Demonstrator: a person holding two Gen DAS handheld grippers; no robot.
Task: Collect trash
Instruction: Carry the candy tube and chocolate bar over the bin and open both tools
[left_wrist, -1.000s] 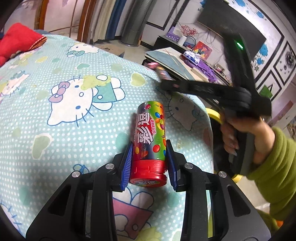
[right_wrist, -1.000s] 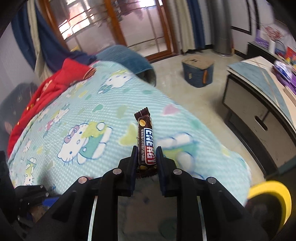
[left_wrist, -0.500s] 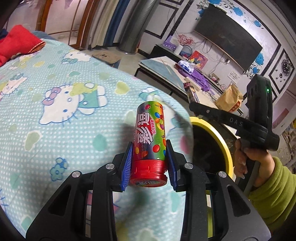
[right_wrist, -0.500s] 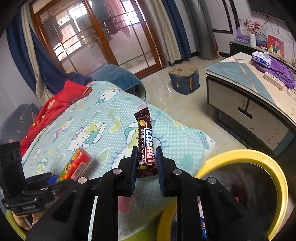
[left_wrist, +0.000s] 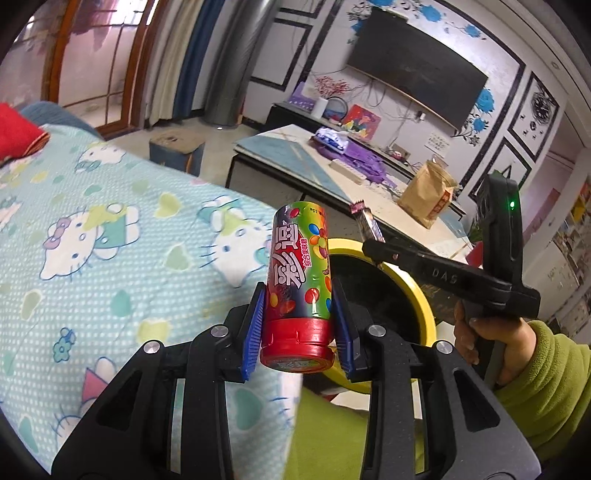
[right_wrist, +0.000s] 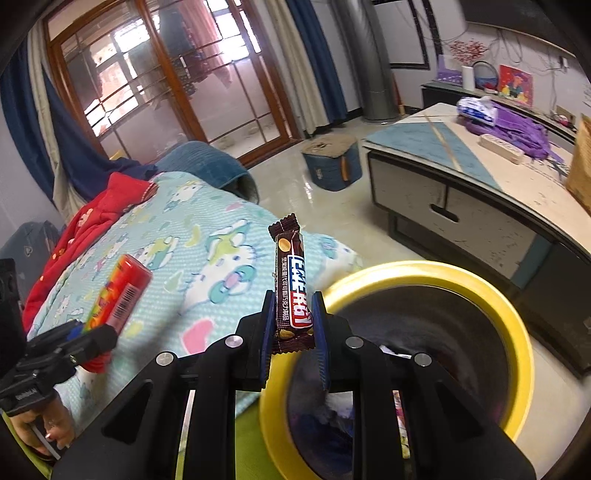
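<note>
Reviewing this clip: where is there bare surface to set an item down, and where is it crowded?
Free: the cartoon-cat bedspread between the red cushion and the yellow-rimmed trash bin; also the blue near end of the low table. Crowded: the table's far end, with purple cloth, a power strip and a brown paper bag. The bin already holds trash.

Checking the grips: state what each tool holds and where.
Left tool: candy tube, by its red cap end. Right tool: chocolate bar, by its lower end.
</note>
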